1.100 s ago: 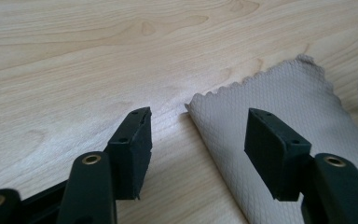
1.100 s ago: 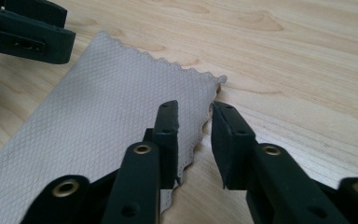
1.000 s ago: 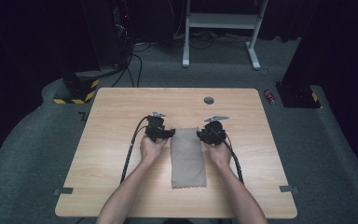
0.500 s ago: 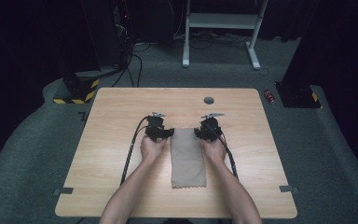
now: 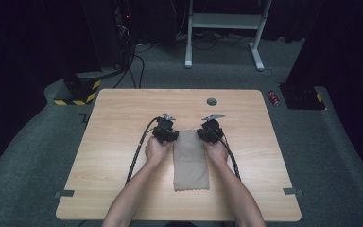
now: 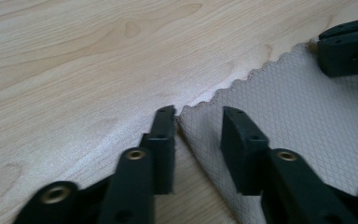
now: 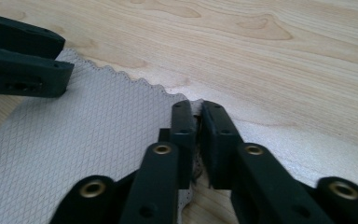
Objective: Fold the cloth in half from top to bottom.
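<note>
A beige cloth [image 5: 191, 161], folded into a long rectangle, lies at the middle of the tabletop [image 5: 113, 123], its short scalloped edge toward the far edge. The right gripper [image 7: 198, 116] has just closed and pinches the far right corner. The left gripper [image 6: 198, 122] has been closing, its jaws narrowed astride the far left corner, not yet pressing. Close up, the weave shows a fine diamond grid on pale wood grain.

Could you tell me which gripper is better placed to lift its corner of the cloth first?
The right gripper: its jaws are already pinched on the cloth's far corner. The left gripper has just been closing, but its jaws have a gap, straddling the other corner without pressing it.
</note>
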A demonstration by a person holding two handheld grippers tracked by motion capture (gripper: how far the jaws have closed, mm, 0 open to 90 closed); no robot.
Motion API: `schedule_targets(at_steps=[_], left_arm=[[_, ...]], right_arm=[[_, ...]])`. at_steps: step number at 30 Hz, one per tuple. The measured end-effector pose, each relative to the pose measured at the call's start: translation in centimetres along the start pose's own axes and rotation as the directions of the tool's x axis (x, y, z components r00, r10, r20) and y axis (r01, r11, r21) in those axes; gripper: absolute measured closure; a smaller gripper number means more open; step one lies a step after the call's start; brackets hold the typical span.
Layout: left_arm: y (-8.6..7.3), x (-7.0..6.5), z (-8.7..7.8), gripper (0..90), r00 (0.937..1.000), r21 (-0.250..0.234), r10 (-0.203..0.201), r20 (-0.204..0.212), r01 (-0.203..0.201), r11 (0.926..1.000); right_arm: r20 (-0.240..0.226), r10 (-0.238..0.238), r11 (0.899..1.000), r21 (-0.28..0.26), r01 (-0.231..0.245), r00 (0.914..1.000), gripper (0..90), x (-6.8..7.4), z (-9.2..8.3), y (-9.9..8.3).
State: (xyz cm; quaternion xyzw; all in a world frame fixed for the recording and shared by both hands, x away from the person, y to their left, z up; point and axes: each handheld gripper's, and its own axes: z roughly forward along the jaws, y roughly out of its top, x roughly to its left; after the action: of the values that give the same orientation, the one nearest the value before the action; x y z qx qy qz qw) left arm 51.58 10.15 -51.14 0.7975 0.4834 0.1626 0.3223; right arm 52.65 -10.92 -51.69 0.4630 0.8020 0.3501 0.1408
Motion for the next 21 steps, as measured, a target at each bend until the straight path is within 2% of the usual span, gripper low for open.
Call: schedule_targets(at_steps=[1,2,3,4,5,6,9,21], left_arm=[[0.0,0.1,0.0,75.6,0.9999,0.001,-0.008,0.008,0.008,1.0],[0.0,0.2,0.0,75.6,0.9998,0.001,-0.015,0.015,0.015,0.9999],[0.0,0.3,0.0,82.4,0.9993,0.001,-0.029,0.024,0.029,0.9996],[0.0,0.5,0.0,82.4,0.9991,0.002,-0.032,0.029,0.032,0.9995],[0.0,0.7,0.0,87.6,0.9991,0.0,-0.024,0.035,0.024,0.9997],[0.1,0.8,0.1,88.4,0.9986,0.001,-0.009,0.051,0.009,1.0],[0.3,0.8,0.1,89.2,0.9984,0.005,0.002,0.057,-0.002,1.0],[1.3,1.0,-0.9,89.7,0.995,-0.05,0.006,0.1,-0.001,0.9987]], right_arm=[[-0.003,-0.001,1.0,0.002,0.001,1.0,87.6,0.0,0.0,0.0],[-0.003,-0.001,1.0,0.002,0.001,1.0,87.6,0.0,0.0,0.0],[-0.005,-0.003,1.0,0.004,0.003,1.0,88.1,0.0,0.0,0.0],[-0.005,-0.003,1.0,0.004,0.003,1.0,88.1,0.0,0.0,0.0],[-0.011,0.005,1.0,0.002,-0.005,0.9999,88.4,-0.1,0.0,0.0],[-0.015,0.004,1.0,0.002,-0.004,0.9999,88.6,-0.1,-0.1,0.0],[-0.023,0.008,1.0,0.0,-0.008,0.9997,88.7,-0.3,-0.2,0.0],[-0.023,-0.008,0.999,-0.047,0.006,0.9997,88.9,-0.5,-1.8,0.5]])
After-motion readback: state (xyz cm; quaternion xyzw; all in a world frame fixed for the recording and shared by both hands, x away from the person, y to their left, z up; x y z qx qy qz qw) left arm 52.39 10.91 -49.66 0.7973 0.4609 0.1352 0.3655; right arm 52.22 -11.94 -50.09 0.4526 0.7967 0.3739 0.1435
